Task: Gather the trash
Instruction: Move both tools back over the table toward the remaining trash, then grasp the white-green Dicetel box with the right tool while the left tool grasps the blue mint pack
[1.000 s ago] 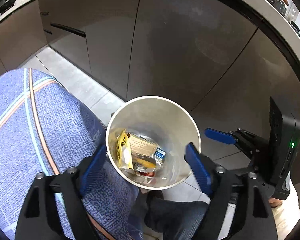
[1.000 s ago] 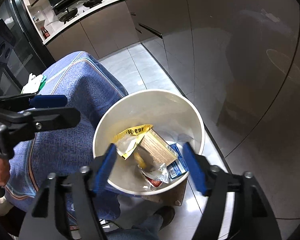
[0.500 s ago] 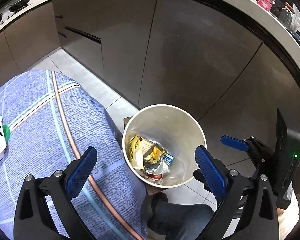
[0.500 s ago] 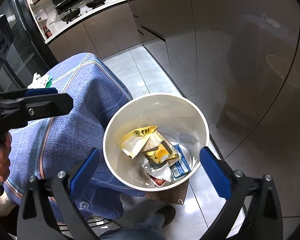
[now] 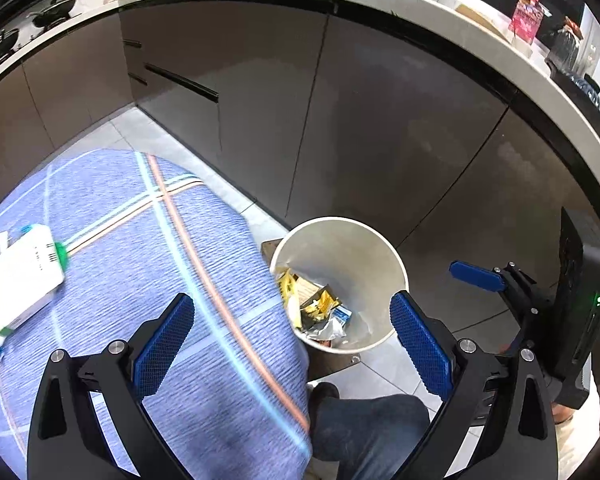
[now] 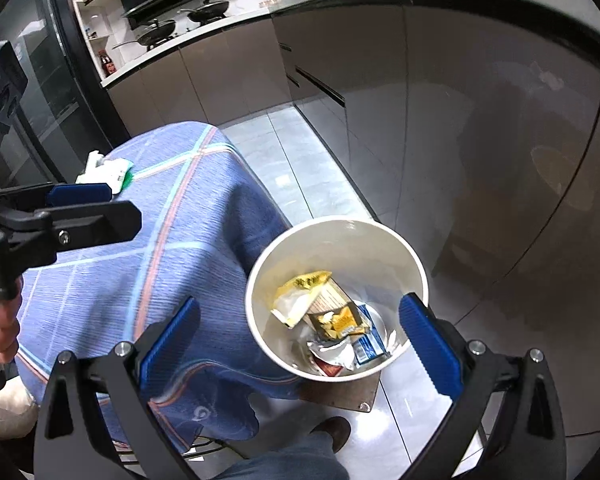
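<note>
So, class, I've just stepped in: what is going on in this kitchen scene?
A person is clearing rubbish with two hand-held grippers. The left gripper and the right gripper both hang empty over a white bin on the floor, jaws just opened wide. Crumpled wrappers lie inside the bin. A white packet still lies on the blue tablecloth beside it.

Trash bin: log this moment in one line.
left gripper: open, empty | right gripper: open, empty | trash bin: holds wrappers | white pack: on tablecloth
</note>
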Motion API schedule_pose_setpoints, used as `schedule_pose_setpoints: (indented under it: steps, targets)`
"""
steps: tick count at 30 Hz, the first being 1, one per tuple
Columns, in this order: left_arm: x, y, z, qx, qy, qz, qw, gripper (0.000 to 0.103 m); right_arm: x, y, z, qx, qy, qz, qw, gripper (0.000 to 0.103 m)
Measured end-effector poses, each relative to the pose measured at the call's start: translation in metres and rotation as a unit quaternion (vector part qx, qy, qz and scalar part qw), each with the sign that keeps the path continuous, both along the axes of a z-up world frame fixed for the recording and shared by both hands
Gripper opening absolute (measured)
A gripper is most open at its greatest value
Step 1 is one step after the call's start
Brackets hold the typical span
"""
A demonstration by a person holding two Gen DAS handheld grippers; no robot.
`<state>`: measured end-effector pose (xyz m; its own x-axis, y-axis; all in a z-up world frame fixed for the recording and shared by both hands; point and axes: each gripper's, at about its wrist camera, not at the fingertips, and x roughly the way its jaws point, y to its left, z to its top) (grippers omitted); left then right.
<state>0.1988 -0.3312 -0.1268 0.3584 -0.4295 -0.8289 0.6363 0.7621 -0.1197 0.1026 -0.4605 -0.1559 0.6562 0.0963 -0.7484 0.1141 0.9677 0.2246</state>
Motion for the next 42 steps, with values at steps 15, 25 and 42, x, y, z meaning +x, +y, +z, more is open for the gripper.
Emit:
schedule_pose_setpoints:
  steps: [15, 25, 42]
  targets:
    - [0.016, 0.14, 0.042, -0.005, -0.012, 0.108, 0.994, 0.095, 0.026, 0.112, 0.061, -0.017, -0.035, 0.113, 0.993, 0.1]
    - [0.039, 0.248, 0.039, 0.005, -0.025, 0.195, 0.9805, 0.095, 0.086, 0.199, 0.073, -0.006, -0.027, 0.179, 0.983, 0.1]
    - [0.065, 0.374, 0.001, -0.017, 0.015, 0.266, 0.9637, 0.089, 0.226, 0.298, 0.05, -0.065, 0.004, 0.293, 0.954, 0.1]
